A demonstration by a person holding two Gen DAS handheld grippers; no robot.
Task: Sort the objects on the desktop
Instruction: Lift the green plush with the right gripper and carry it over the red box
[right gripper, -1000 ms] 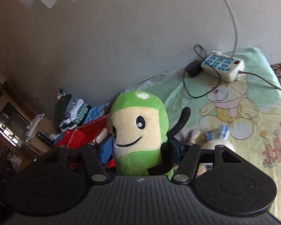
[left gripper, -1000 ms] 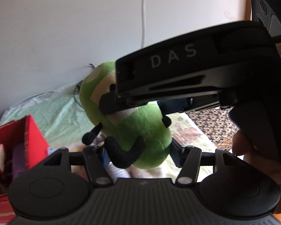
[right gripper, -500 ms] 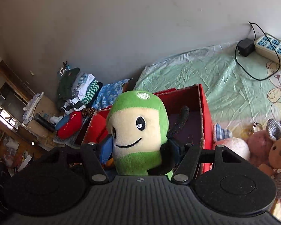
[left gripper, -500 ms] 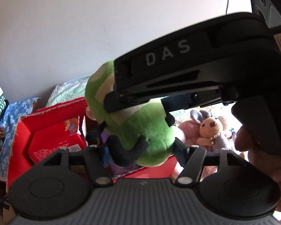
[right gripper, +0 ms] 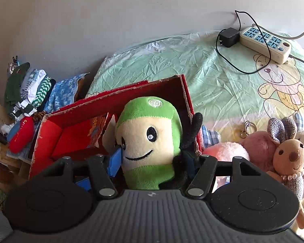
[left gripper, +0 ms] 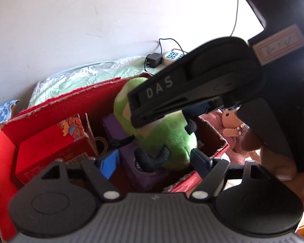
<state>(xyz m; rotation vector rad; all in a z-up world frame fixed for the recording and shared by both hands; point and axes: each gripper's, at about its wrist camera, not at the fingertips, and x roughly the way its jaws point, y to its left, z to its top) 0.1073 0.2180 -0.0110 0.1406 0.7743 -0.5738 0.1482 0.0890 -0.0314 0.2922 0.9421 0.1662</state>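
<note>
Tongs on the right (right gripper: 154, 162) squeeze the green plush toy (right gripper: 150, 139) over the red box (right gripper: 50, 129). Lower it gently inside, then let go. Left tongs (left gripper: 154, 160) gape loose.

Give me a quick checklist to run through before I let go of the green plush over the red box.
1. Right gripper clamped on the green plush: ok.
2. Plush over the red box opening: ok, in both views.
3. Landing spot free: not ok, a purple item and a red carton lie below.
4. Plush resting on the contents: cannot tell.
5. Left gripper clear of the plush: cannot tell; its fingers flank the plush from behind.
6. Bunny toy outside the box: ok.
</note>
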